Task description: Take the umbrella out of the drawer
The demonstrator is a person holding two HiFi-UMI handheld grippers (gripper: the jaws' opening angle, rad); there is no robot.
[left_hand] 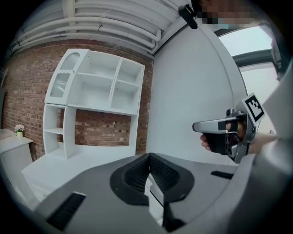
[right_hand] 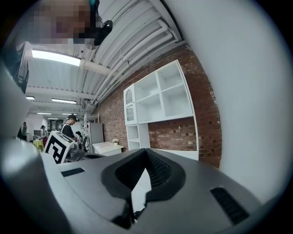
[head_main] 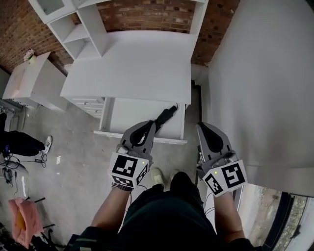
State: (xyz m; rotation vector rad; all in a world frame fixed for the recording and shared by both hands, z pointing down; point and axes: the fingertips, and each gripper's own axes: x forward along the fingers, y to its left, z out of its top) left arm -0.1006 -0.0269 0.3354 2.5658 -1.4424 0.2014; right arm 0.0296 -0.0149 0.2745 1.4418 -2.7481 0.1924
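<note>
Fingers of the left gripper (left_hand: 149, 156) were together, tips met, nothing between them. Fingers of the right gripper (right_hand: 145, 152) were likewise together and empty.

Head view: left gripper (head_main: 148, 125) and right gripper (head_main: 203, 128) were held side by side, apart from each other. Both pointed toward 12 o'clock at a white desk (head_main: 132, 63). The drawer (head_main: 142, 135) under the desktop stood pulled out.

Umbrella (head_main: 165, 115): black, folded, lying in the drawer on a slant. Its far end pointed toward 1 o'clock, close to the drawer's right wall. The left gripper's tip overlapped the umbrella's 7 o'clock end in frame; contact could not be told. The right gripper was at 3 o'clock of the drawer, outside it, beside a white wall (head_main: 265, 73).

Surroundings: shelf unit (head_main: 87, 30) on the desk at 11 o'clock, brick wall (head_main: 147, 13) behind it. A low white cabinet (head_main: 34, 82) stood at 9 o'clock of the desk, with small flowers (head_main: 30, 55) on top.

Left gripper view: the right gripper showed at 3 o'clock, a hand (left_hand: 207, 142) round its grip.
</note>
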